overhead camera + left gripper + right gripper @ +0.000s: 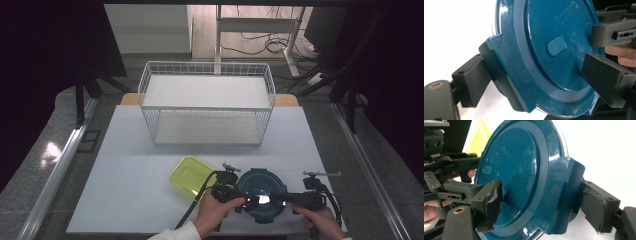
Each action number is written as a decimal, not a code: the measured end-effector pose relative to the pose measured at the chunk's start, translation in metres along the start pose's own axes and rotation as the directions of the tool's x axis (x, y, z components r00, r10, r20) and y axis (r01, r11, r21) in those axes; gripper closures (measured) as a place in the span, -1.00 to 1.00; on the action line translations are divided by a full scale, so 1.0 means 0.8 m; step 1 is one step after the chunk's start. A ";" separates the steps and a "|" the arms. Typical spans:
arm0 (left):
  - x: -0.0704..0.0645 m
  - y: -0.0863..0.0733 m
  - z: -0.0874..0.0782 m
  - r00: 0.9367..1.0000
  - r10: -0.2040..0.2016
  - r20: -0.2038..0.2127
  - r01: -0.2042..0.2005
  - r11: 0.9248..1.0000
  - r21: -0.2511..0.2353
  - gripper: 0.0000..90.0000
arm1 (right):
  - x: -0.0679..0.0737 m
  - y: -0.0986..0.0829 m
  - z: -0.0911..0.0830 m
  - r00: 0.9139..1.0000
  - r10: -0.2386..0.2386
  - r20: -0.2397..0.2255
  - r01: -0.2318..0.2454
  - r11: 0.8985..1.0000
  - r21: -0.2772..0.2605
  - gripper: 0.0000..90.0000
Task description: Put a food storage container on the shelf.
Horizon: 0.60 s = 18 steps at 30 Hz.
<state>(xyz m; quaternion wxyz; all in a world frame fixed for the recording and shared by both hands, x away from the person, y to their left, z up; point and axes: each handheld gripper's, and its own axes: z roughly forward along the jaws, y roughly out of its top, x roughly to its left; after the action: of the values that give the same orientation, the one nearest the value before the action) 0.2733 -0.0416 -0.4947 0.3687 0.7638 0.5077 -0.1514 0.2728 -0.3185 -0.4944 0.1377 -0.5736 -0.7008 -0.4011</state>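
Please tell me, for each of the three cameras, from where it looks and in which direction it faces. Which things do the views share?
High view: sits above the person's side, faces forward and down on the table; both hands, the left gripper and the right gripper enter from below.
Left gripper view: rides on the left gripper, looks along its jaws across the round teal container lid.
Right gripper view: rides on the right gripper, looks at the same lid from the opposite side.
Shared: all three show the lid; each gripper view shows the other gripper beyond it.
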 end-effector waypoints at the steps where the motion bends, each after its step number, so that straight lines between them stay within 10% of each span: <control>1: 0.000 0.000 0.000 1.000 -0.002 0.001 0.002 1.000 0.000 -0.74 | -0.001 0.000 0.000 1.000 0.012 -0.006 -0.012 1.000 -0.002 -0.46; 18: -0.001 -0.002 -0.010 0.999 -0.043 0.011 0.044 0.999 -0.030 -0.49 | -0.002 -0.005 -0.007 0.998 0.065 -0.019 -0.065 0.997 -0.038 -0.34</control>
<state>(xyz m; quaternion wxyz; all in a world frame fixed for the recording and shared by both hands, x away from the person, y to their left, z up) 0.2704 -0.0362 -0.4890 0.3795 0.7461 0.5245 -0.1556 0.2685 -0.3238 -0.4937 0.1457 -0.5951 -0.6727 -0.4148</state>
